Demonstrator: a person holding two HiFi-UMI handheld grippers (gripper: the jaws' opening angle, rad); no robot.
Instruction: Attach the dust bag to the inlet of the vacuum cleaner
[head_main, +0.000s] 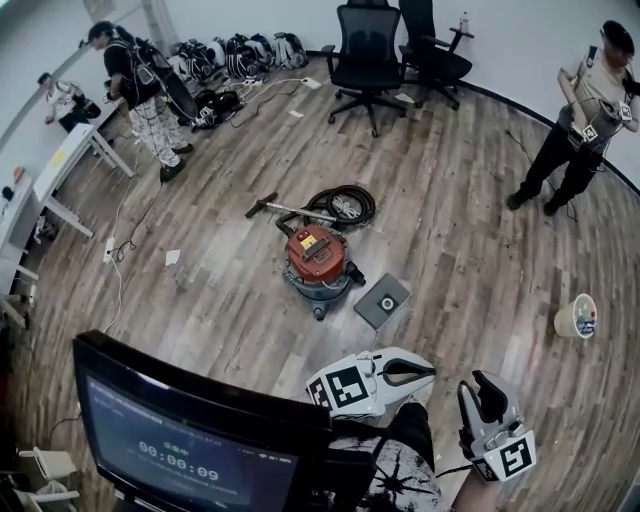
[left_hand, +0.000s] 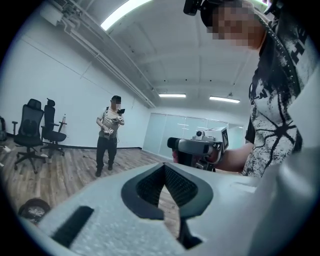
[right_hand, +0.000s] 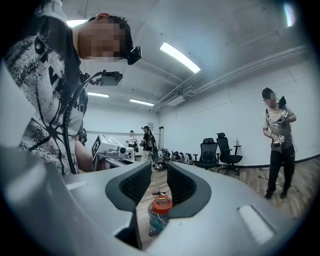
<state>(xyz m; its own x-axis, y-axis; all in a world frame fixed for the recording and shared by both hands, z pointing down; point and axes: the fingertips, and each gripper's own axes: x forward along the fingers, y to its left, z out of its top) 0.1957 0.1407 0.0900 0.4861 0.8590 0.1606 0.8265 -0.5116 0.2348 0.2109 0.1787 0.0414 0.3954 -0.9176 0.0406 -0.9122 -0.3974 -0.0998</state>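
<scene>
Head view: the round red-lidded vacuum cleaner (head_main: 318, 262) stands mid-frame on the wooden floor (head_main: 200, 300), the flat grey dust bag (head_main: 383, 300) just beside it, lower right; left gripper view: the left tongs (left_hand: 164, 168) closed, empty; right gripper view: the right tongs (right_hand: 159, 170) narrowly apart, empty.

**Vacuum cleaner and dust bag lay side by side on the floor**

The vacuum cleaner (head_main: 318, 262) stood upright near the middle of the wooden floor, well away from its edges. It was a round grey-blue drum with a red-orange lid on top and dark castors at its base. Its black hose (head_main: 342, 205) lay coiled on the floor just behind it. The dust bag (head_main: 382, 300), a flat grey square with a round ringed opening facing up, lay on the floor just right of the drum, not attached.
</scene>
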